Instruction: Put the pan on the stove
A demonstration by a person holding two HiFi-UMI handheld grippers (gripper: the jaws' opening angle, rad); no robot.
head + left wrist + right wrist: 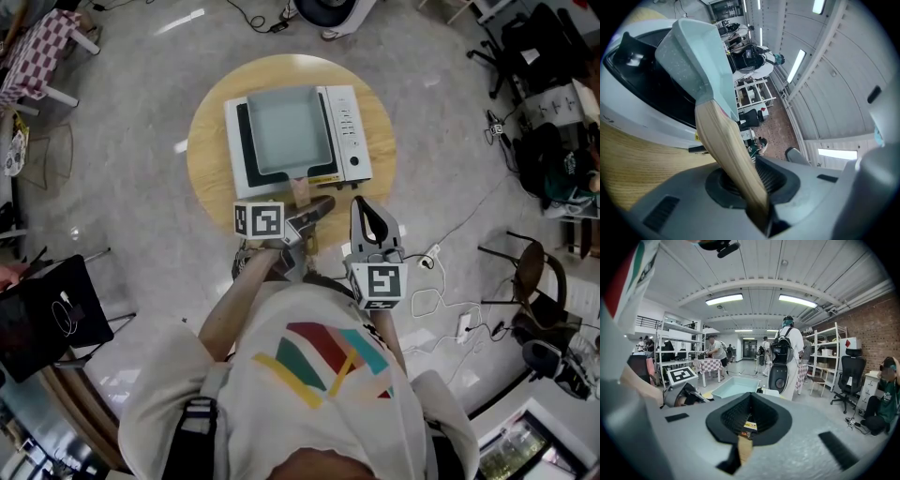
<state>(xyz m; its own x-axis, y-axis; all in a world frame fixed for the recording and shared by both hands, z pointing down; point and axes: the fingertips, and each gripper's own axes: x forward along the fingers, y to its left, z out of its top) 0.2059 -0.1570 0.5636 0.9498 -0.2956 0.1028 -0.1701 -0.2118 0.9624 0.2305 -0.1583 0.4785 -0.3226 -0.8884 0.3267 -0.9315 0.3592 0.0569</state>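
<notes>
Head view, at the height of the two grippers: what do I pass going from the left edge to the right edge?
black bag → left gripper → right gripper → brown chair. The pan's handle is left out because it overlaps the left gripper's jaws.

pan (286,131): matt (speckled) | handle (729,150): smth wood | stove (345,141): glossy plstc

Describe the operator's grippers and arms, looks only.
Left gripper and right gripper: grey moulded jaws with black ribbed pads, each carrying a white cube bearing black square markers. No cables visible on them. The person wears a white short-sleeved T-shirt printed with red, teal and yellow stripes.
</notes>
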